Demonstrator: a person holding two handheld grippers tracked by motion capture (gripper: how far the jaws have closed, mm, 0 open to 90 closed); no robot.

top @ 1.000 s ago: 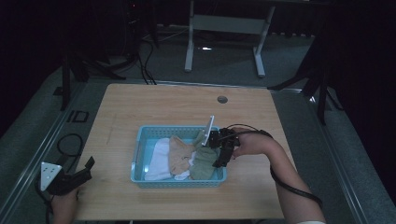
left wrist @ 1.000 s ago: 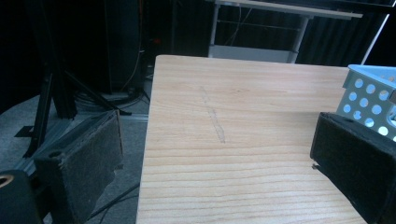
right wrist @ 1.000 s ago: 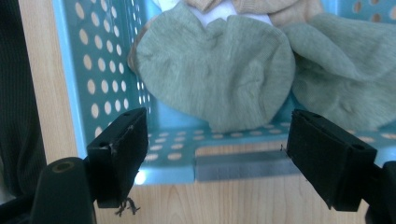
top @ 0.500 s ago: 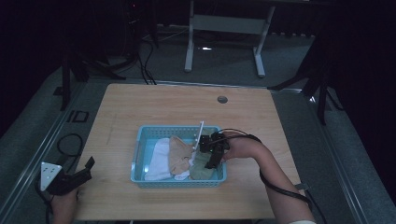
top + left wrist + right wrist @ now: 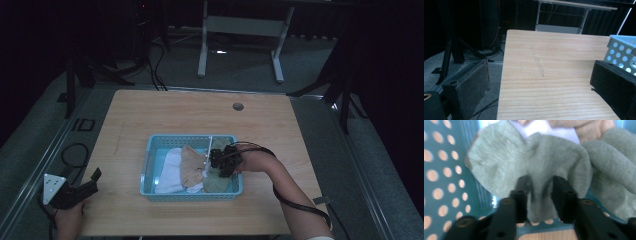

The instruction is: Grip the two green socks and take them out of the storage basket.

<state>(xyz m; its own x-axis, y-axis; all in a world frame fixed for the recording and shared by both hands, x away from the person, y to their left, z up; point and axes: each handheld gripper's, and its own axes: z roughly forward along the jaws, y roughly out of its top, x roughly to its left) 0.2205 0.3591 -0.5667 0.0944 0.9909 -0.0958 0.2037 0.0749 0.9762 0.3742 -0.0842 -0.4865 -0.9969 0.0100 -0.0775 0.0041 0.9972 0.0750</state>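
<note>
A blue perforated basket (image 5: 150, 167) stands on the wooden table (image 5: 175, 115) and holds soft items: a white cloth (image 5: 167, 172), a tan cloth (image 5: 190, 162) and an olive-green sock (image 5: 218, 185). My right gripper (image 5: 220, 164) reaches down into the basket's right side. In the right gripper view its jaws (image 5: 540, 182) have just been closing and now pinch a fold of the green sock (image 5: 506, 157). My left gripper (image 5: 94, 181) rests at the table's near left corner, open, with bare wood between its pads (image 5: 471, 85).
In the left gripper view the basket's corner (image 5: 621, 52) sits just beyond the right pad. A round cable hole (image 5: 238, 106) lies in the table's far side. Cables and a stand's legs (image 5: 240, 50) occupy the floor behind.
My right gripper has sunk into the basket onto the green sock, and its jaws have closed around a fold of it. The left gripper has stayed put.
</note>
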